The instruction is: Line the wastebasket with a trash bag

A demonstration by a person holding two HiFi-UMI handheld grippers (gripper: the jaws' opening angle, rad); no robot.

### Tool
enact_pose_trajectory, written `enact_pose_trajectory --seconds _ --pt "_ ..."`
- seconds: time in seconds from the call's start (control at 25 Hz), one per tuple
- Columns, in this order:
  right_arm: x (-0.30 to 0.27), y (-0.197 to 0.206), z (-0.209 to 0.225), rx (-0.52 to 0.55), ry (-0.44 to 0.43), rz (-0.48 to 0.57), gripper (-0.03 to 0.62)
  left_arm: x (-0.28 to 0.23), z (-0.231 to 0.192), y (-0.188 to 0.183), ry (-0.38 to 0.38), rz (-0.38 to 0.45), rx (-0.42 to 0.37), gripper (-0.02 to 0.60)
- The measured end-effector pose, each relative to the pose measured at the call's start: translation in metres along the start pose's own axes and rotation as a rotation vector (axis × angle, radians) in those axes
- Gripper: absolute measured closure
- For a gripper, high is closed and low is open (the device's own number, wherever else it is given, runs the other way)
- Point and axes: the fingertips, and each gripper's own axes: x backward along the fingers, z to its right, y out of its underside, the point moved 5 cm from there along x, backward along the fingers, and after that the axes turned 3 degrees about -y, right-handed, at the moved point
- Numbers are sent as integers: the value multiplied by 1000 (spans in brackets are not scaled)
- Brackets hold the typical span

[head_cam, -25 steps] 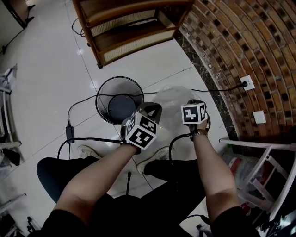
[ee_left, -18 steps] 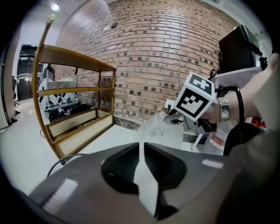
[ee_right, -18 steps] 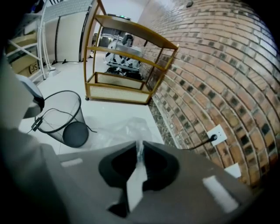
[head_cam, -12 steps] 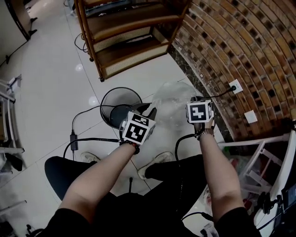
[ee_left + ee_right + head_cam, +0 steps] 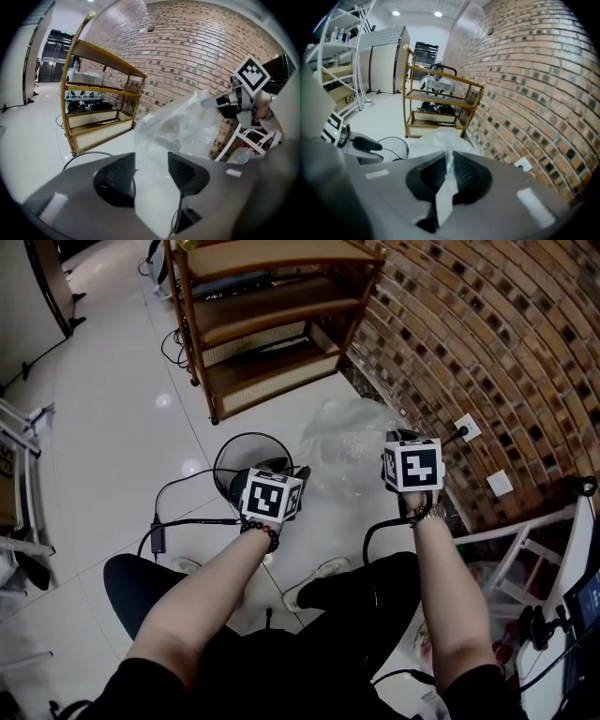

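Observation:
The black mesh wastebasket (image 5: 246,454) stands on the pale floor, and its rim (image 5: 79,157) shows past my left jaws. A clear trash bag (image 5: 349,442) hangs crumpled in the air to its right. My right gripper (image 5: 398,438) is shut on a twisted edge of the trash bag (image 5: 449,171), held high. At the basket's near rim, my left gripper (image 5: 286,471) has just been opening its jaws. A fold of the bag (image 5: 152,187) lies loose in the gap between them. In the left gripper view the right gripper (image 5: 220,101) is up at the right.
A wooden shelf cart (image 5: 262,324) stands behind the basket. A brick wall (image 5: 487,343) with a socket (image 5: 466,427) runs along the right. Black cables (image 5: 183,521) lie on the floor by my feet. A white rack (image 5: 525,549) is at the right.
Both grippers have risen, the right one more, and it has pulled the bag up off the floor. The left jaws have parted and the bag edge sits loose between them.

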Motion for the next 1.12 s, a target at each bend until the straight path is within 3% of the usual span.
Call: enact_pose_trajectory --seconds 0.36,0.72,1.12 --pt "50 -41 -34 22 -113 122 589 24 -40 15 -75 7 227 339" --pt "76 -66 -66 59 -198 188 589 59 -70 27 -88 60 354 336" --pt "64 -58 -104 88 -256 188 589 118 -96 15 -125 125 233 565"
